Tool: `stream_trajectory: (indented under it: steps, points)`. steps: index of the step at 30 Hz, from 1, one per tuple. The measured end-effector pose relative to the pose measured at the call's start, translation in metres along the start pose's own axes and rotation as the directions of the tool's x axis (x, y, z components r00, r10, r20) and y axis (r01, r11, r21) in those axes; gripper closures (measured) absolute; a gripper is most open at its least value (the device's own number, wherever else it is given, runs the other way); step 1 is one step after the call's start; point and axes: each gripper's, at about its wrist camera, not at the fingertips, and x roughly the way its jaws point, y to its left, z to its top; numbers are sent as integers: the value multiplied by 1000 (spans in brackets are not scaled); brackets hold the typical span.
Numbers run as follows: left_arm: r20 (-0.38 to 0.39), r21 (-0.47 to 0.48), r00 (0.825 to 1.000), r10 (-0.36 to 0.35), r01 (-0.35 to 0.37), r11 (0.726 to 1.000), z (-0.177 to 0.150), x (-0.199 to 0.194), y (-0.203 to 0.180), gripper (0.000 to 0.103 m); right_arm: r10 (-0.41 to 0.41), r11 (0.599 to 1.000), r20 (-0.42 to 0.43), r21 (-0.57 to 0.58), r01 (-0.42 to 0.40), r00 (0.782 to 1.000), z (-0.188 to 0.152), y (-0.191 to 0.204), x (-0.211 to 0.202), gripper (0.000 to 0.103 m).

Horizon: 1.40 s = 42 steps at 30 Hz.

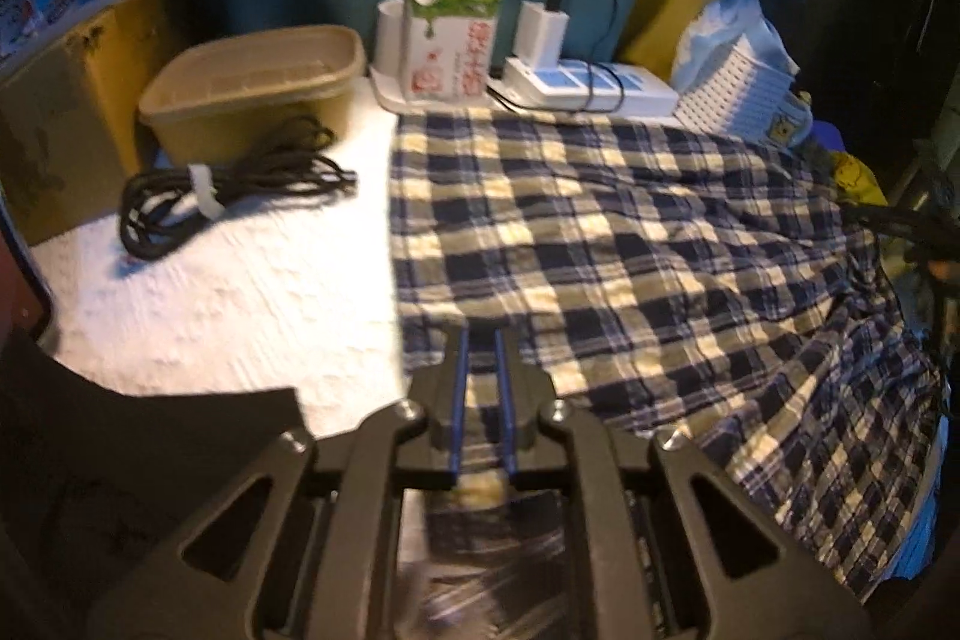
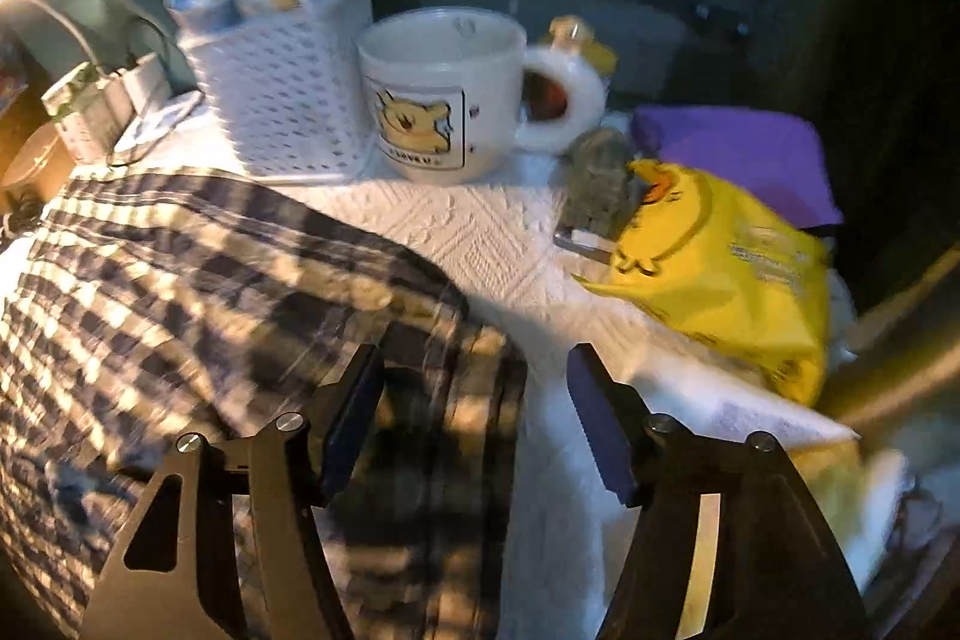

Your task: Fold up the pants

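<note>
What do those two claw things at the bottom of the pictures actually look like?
Both the left gripper and the right gripper are matte black, angular frames with triangular cut-outs and silver screw heads. Each has two flat fingers lined with blue pads.

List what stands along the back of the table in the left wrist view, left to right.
Beige tub → milk carton → white charger on the power strip → white basket.

Pants: spread on the table, right of the cable bundle.
Tub: set behind the cable bundle.
Carton, power strip: ranged behind the pants.
Mug: placed between basket and pouch.
</note>
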Motion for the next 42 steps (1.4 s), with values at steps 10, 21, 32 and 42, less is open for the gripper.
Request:
stream_trajectory:
  steps: [10,21,32,42]
  points:
    - [-67,-15,998,-20,19,1000,0,34,-4,89,-127,975,90,-171,141,988,13,31,19,76]
    - [-38,-13,999,-21,21,1000,16,28,-2,89,-160,981,135,-90,173,978,31,26,5,45]
    - [-66,33,997,-42,45,998,-10,28,-8,89,3,961,35,-277,7,999,-60,85,-41,38]
    - [34,51,999,-5,3,999,-18,-29,-15,87,-92,978,49,-184,99,995,-120,47,-79,38]
